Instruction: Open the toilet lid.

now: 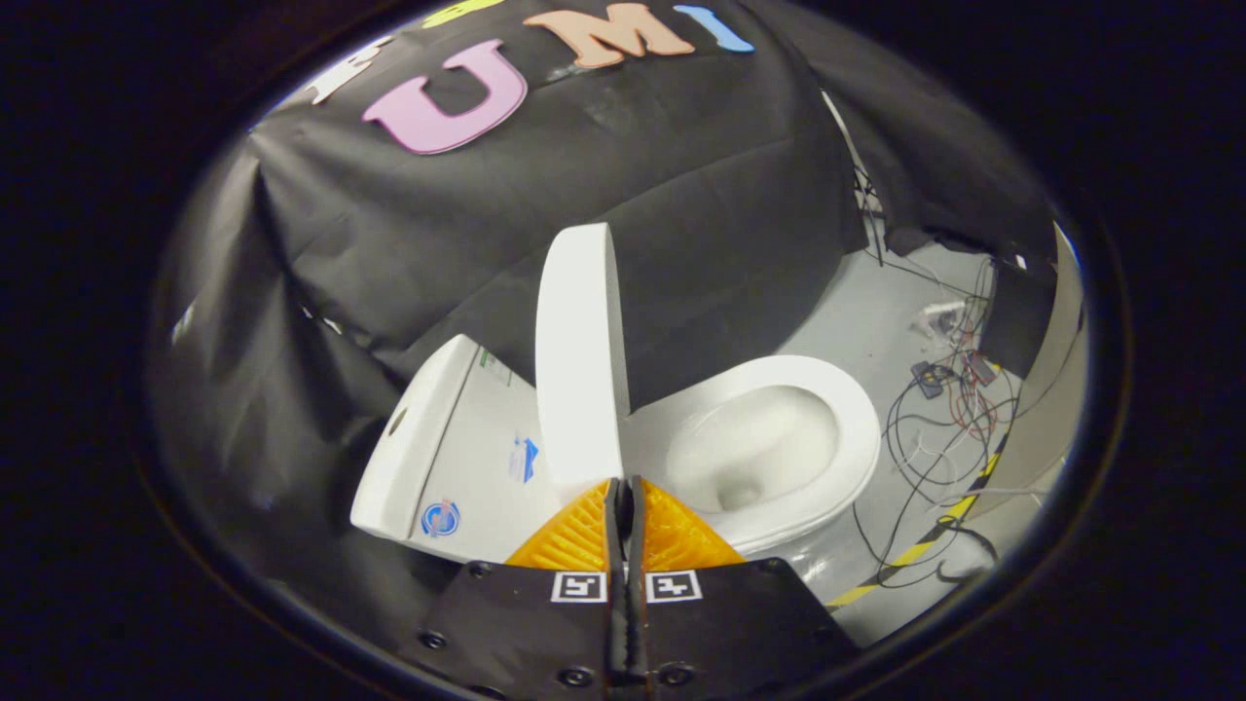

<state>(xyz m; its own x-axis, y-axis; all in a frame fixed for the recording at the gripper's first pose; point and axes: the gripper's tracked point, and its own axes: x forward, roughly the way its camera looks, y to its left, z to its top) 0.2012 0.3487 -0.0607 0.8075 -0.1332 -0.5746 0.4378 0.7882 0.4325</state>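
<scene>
Closed tongs (623, 484) before raised toilet lid (576, 360), grey floor (876, 321)

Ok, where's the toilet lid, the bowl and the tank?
toilet lid (576, 360): gripper view, on its raised flat face, just ahead of the shut fingers.
bowl (754, 448): gripper view, on its inner basin.
tank (443, 438): gripper view, on its top face.

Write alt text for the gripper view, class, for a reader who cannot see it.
A white toilet lid stands raised, nearly upright, just ahead of the hand-held gripper, whose fingers are closed together with nothing between them. Beside the lid lie the open seat and bowl and the tank; loose cables trail across the grey floor beyond.
</scene>
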